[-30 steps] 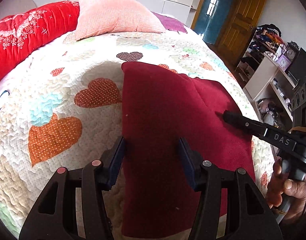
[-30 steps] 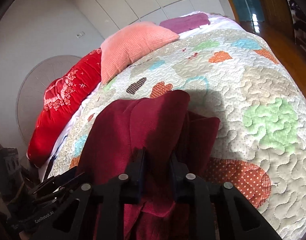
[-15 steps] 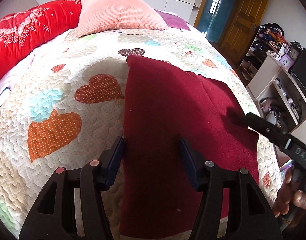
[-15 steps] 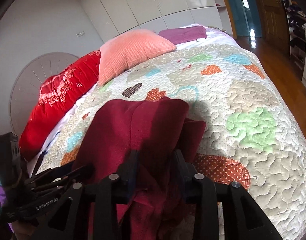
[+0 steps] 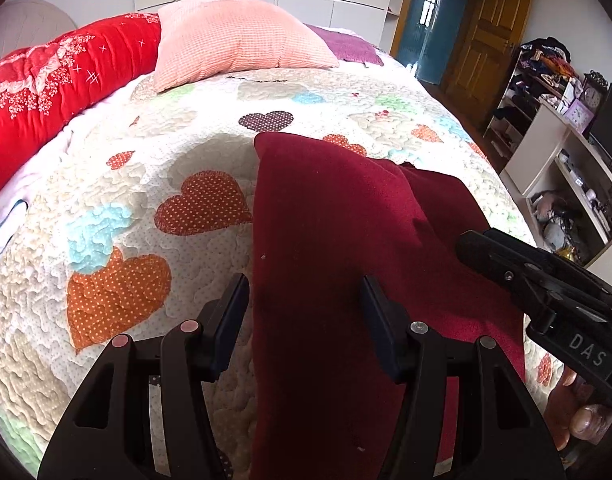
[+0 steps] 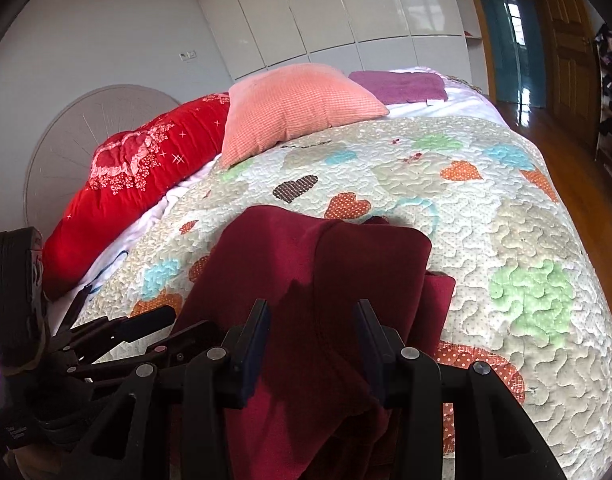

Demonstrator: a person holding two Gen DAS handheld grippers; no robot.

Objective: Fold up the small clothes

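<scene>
A dark red garment (image 5: 346, 240) lies folded lengthwise on the heart-patterned quilt (image 5: 145, 168); it also shows in the right wrist view (image 6: 326, 272). My left gripper (image 5: 303, 300) is open, its fingers straddling the garment's left edge near its front end. My right gripper (image 6: 312, 324) is open and empty above the garment's folded right layer; it shows in the left wrist view (image 5: 478, 248) at the garment's right side. The left gripper shows at the lower left of the right wrist view (image 6: 145, 324).
A pink pillow (image 5: 233, 40), a red bolster (image 5: 57, 84) and a purple cloth (image 5: 346, 46) lie at the head of the bed. White shelves with clutter (image 5: 566, 152) and a wooden door (image 5: 486, 28) stand to the right. The bed's right edge drops to a wooden floor (image 6: 578, 168).
My right gripper opened from shut, released the red garment and drew back. The folded-over layer now lies flat. My left gripper stayed open and pulled back slightly.
</scene>
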